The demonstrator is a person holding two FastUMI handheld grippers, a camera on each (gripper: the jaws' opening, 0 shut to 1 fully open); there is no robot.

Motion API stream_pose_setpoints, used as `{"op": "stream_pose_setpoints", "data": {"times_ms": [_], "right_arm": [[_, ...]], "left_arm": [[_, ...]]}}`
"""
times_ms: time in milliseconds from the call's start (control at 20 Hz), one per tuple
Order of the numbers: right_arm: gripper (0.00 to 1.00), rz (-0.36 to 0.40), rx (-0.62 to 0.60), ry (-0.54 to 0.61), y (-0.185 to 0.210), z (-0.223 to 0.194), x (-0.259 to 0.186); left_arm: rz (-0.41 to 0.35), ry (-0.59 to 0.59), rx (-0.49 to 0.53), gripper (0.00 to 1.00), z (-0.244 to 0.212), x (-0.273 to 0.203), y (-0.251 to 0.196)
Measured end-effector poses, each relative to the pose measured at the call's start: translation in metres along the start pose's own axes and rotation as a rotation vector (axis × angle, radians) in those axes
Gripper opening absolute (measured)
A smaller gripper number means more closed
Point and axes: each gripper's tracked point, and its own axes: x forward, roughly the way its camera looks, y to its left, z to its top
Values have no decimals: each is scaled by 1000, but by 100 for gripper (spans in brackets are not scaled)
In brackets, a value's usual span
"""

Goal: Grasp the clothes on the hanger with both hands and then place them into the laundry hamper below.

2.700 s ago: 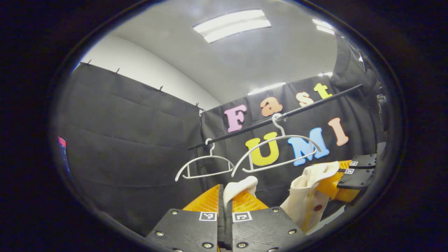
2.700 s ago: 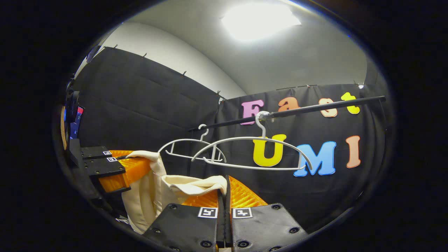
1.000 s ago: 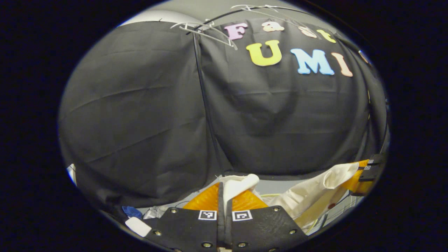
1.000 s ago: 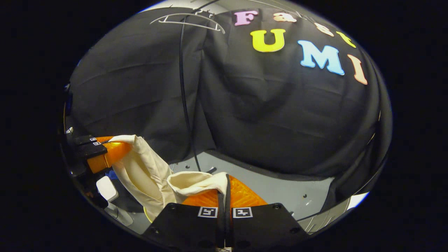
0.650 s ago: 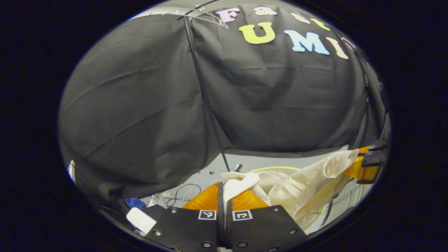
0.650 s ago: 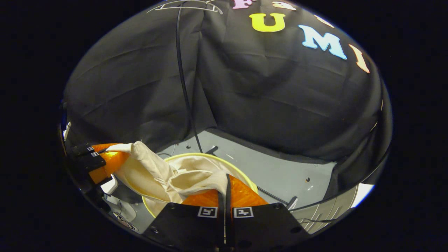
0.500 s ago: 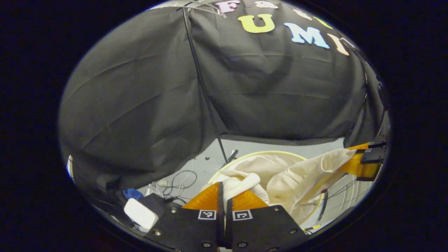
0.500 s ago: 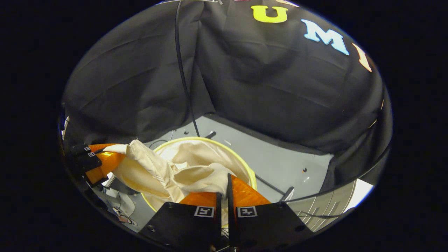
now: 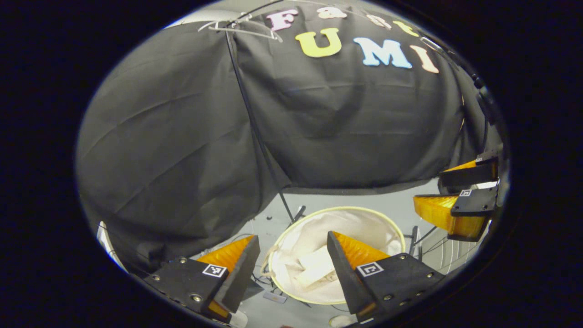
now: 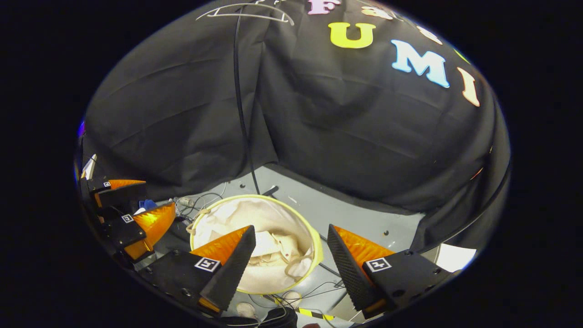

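Note:
The cream garment [image 9: 314,269] lies crumpled inside the round laundry hamper [image 9: 346,208] with the yellow rim and white liner. My left gripper [image 9: 291,237] hovers over the hamper, open, with nothing between its fingers. In the left gripper view my right gripper [image 9: 428,186] hangs open at the right edge. In the right gripper view the garment [image 10: 273,250] rests in the hamper [image 10: 255,197] below my open right gripper [image 10: 291,228]. The left gripper [image 10: 159,195] stands open at the left. A bare white hanger [image 10: 246,13] hangs high up.
A thin black rack pole [image 10: 239,100] runs down to the grey floor [image 10: 364,218] just behind the hamper. Loose cables [image 10: 196,200] lie on the floor left of the hamper. Black cloth walls close in behind and on both sides.
Both grippers came down from the hanger with the garment and opened. The garment dropped out of them into the hamper.

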Motion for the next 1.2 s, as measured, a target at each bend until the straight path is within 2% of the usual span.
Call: {"op": "stream_pose_setpoints", "data": {"times_ms": [200,300,600,800,1000,1200], "right_arm": [[100,-35,36,-115,-17,47,-53],[97,-67,38,-176,-30,72,-82],[99,-156,85,-384,-59,136,-170],[97,-224,115,-494,-83,161,-229],[97,-316,119,-596,-108,166,-279],[97,-391,125,-651,-123,172,-326]], "left_arm": [[7,-128,-8,87,70,-48,16],[0,-200,-15,89,97,-69,26],[-36,-393,13,89,193,-121,37],[-101,-510,22,88,239,-156,25],[-172,-604,23,88,280,-187,7],[-224,-676,9,88,305,-216,-3]]}}
